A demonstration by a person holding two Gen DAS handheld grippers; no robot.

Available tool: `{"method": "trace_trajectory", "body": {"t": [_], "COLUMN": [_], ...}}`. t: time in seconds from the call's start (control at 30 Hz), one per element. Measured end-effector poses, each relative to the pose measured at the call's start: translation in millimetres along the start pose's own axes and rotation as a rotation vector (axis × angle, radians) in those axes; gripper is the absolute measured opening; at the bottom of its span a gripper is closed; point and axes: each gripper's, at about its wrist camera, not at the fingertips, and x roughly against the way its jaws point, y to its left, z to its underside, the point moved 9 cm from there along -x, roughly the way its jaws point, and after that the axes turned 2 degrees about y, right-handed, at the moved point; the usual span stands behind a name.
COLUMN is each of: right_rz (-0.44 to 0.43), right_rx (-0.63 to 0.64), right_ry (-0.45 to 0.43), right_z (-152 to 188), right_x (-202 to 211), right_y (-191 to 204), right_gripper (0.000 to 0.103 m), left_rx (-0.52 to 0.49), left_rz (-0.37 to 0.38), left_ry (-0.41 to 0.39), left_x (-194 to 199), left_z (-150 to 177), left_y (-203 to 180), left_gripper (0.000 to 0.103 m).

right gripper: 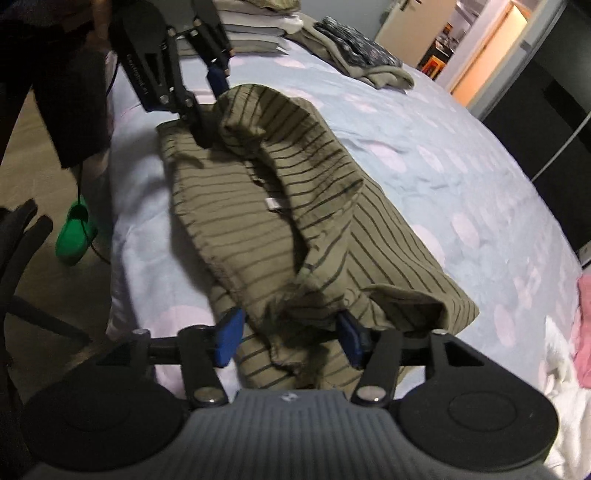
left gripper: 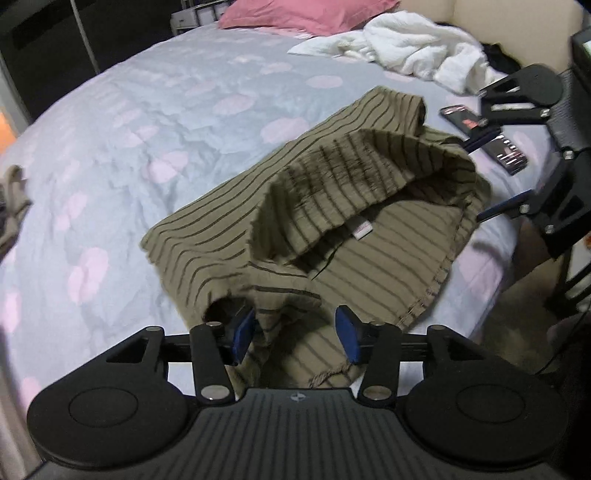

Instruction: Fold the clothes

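Observation:
An olive garment with dark stripes (left gripper: 229, 229) lies half folded on the bed, its top layer humped up and a white label showing inside. My left gripper (left gripper: 295, 336) is open, its blue pads either side of the garment's near corner. My right gripper (right gripper: 288, 338) is open too, with the opposite corner of the garment (right gripper: 295, 229) between its pads. Each gripper shows in the other's view: the right one (left gripper: 487, 170) at the garment's far edge, the left one (right gripper: 207, 107) at the far corner.
The bed has a pale blue cover with pink spots (left gripper: 147, 122). A pink pillow (left gripper: 306, 14), a white towel heap (left gripper: 410, 48) and two phones (left gripper: 484, 136) lie at its head end. Folded clothes (right gripper: 258, 29) are stacked at the foot end. A green slipper (right gripper: 74, 232) lies on the floor.

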Motion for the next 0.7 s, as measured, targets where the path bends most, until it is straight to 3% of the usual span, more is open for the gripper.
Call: {"method": "trace_trajectory", "body": {"t": [0.2, 0.33, 0.47, 0.7], "right_rz": [0.115, 0.222, 0.211, 0.233], "right_rx": [-0.043, -0.127, -0.233, -0.230], "right_ry": [0.006, 0.005, -0.047, -0.064], "right_z": [-7.8, -12.9, -23.5, -33.5], "right_x": [9.6, 16.1, 19.8, 6.9], "right_y": [1.2, -10.0, -20.3, -21.3], "right_gripper": [0.064, 0.067, 0.067, 0.069], "left_rx": [0.089, 0.140, 0.129, 0.134], "left_rz": [-0.096, -0.169, -0.190, -0.189], "left_ry": [-0.028, -0.096, -0.137, -0.115], "left_x": [12.6, 23.0, 22.8, 1.5], "left_z": [-1.8, -12.1, -27.1, -33.4], "left_y": [4.3, 8.1, 6.4, 10.3], "left_gripper": [0.051, 0.052, 0.053, 0.053]}}
